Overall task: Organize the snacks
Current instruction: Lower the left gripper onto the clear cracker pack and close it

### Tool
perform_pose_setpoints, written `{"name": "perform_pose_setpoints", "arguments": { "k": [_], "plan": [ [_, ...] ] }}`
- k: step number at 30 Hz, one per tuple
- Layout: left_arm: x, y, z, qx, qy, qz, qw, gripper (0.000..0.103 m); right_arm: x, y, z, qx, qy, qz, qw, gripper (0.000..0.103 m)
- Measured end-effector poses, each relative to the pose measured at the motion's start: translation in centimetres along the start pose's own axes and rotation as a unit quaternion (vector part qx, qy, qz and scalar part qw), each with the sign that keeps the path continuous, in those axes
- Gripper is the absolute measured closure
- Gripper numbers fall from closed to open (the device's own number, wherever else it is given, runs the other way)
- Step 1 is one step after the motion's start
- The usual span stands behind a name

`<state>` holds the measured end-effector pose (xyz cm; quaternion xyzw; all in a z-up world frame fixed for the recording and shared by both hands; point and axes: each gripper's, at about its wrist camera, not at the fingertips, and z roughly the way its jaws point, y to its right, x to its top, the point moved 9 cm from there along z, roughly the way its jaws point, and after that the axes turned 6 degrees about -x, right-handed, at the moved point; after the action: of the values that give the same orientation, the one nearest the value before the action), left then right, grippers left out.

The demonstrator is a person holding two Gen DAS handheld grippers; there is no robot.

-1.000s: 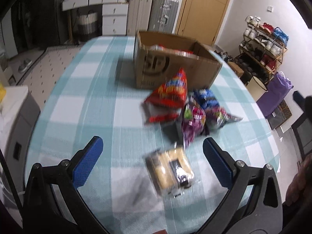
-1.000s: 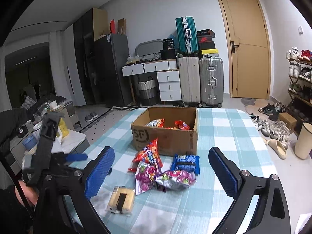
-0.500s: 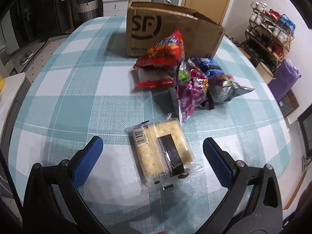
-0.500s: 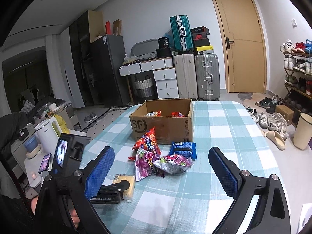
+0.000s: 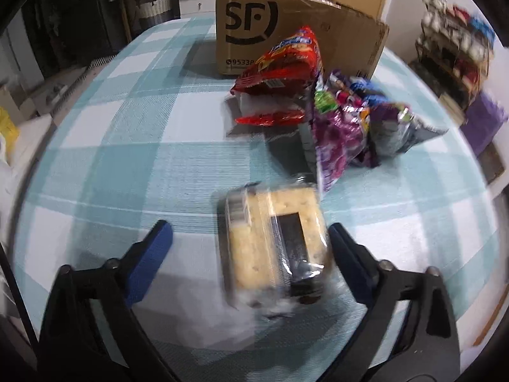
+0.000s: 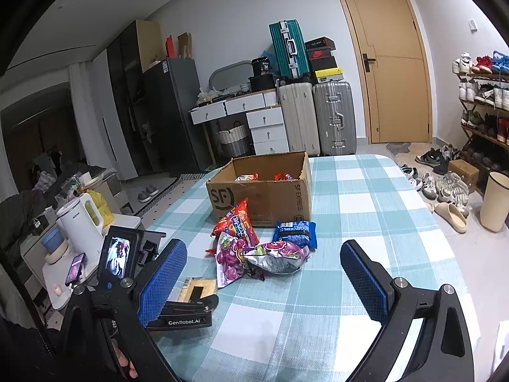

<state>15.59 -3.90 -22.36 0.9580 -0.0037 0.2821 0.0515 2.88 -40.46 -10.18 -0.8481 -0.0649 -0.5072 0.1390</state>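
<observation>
— Where's the cracker pack [image 5: 273,242]?

— On the checked tablecloth [image 5: 127,146], between the spread fingers of the left gripper [image 5: 251,248]; its right edge is against the right finger, the left finger stands apart.

— And the right gripper [image 6: 264,273]?

— Fingers wide apart, holding nothing, above the near part of the table.

— The other snacks?

— A red bag [image 6: 237,222], purple bag [image 6: 235,258] and blue pack [image 6: 296,230] lie just near of the cardboard box [image 6: 264,191], which holds more snacks.
</observation>
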Motion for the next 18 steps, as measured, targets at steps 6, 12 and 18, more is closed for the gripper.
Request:
{"name": "perform_pose_setpoints", "arguments": {
  "k": [6,12,18],
  "plan": [
    [0.9,-1.4,-0.6,-0.046,0.002,0.008,0.9989,0.048,-0.9,0.1,0.6,0.002,-0.011,0.005,1.000,0.004],
    [0.9,-2.1,-1.0,-0.073,0.005,0.003,0.9973,0.048,-1.8,0.6,1.6,0.002,-0.025,0.021,0.999,0.004],
    [0.8,-2.6,-1.1,-0.082,0.009,0.000,0.9966,0.048,-2.5,0.9,2.6,-0.003,-0.035,0.022,0.999,0.004]
  ]
}}
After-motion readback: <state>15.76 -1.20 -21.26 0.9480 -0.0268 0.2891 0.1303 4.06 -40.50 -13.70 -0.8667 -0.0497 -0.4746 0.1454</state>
